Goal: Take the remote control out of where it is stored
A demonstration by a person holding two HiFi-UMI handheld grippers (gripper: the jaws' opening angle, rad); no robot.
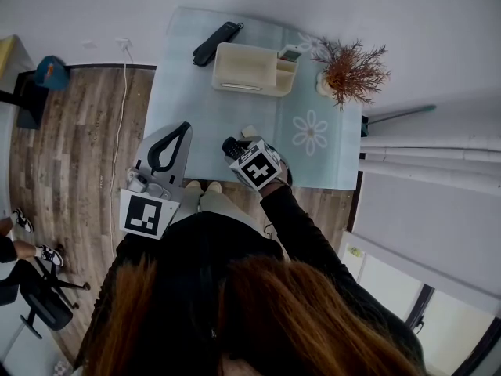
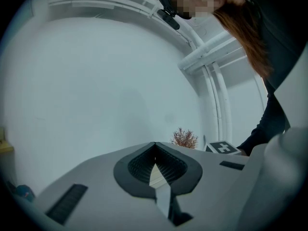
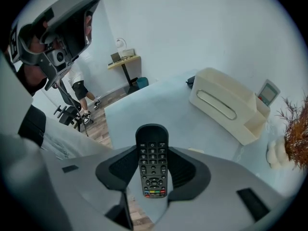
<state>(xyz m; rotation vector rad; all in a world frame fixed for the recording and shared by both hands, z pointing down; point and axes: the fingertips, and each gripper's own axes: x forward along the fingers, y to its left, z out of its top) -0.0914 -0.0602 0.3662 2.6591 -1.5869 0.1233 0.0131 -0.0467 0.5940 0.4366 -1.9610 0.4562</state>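
Your right gripper [image 3: 152,150] clasped the black oblong remote control [image 3: 152,165] over the near edge of the pale-blue desk [image 1: 205,116]; your left gripper [image 2: 154,145] was clenched, empty.

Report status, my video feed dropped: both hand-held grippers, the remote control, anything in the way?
Left hand-held gripper shut, empty. Right hand-held gripper shut on black remote control, at the table's near edge. Organizer stands apart, nothing blocking.

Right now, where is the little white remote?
On the pale blue table stands a cream box. In its end pocket, beside the dried plant, a small remote sticks up. Unlike the black remote in the right gripper, it is pale.
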